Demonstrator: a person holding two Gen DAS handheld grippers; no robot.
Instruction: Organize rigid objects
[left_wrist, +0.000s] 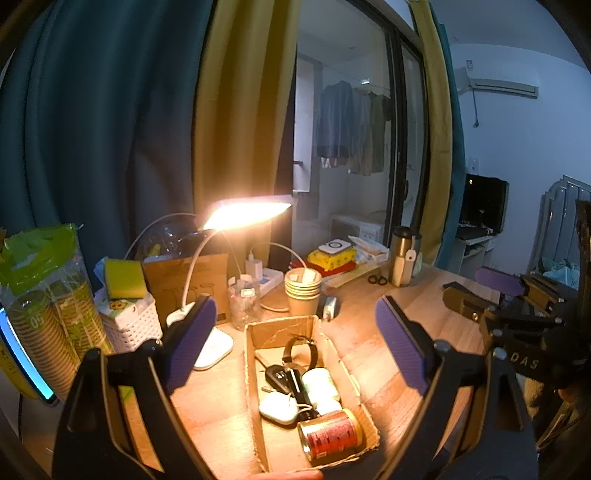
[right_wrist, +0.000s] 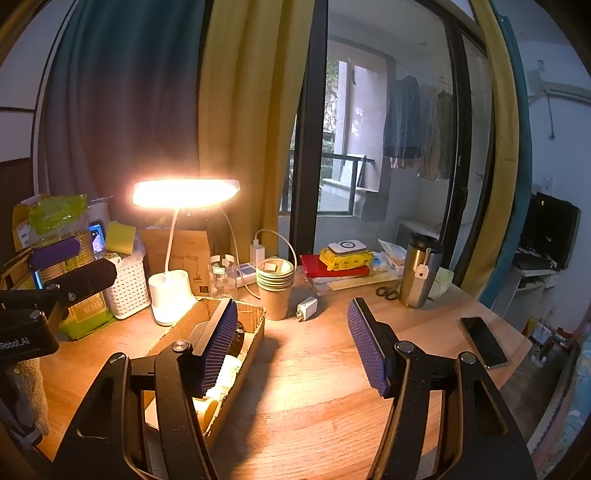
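The left gripper (left_wrist: 295, 343), lowest in its view, hangs with jaws apart and empty over the cardboard box (left_wrist: 255, 406). Inside the box, left to right: a black car key (left_wrist: 277, 376), a white earbud case (left_wrist: 277, 408), a wristwatch (left_wrist: 300, 349) and a red tin can (left_wrist: 330, 435) on its side. The can looks stiff, light and prone to roll; I would take it across its body. The right gripper (right_wrist: 291, 343), also apart and empty, hangs above bare desk (right_wrist: 314, 369). A phone (right_wrist: 484, 341) lies far right, flat and slippery.
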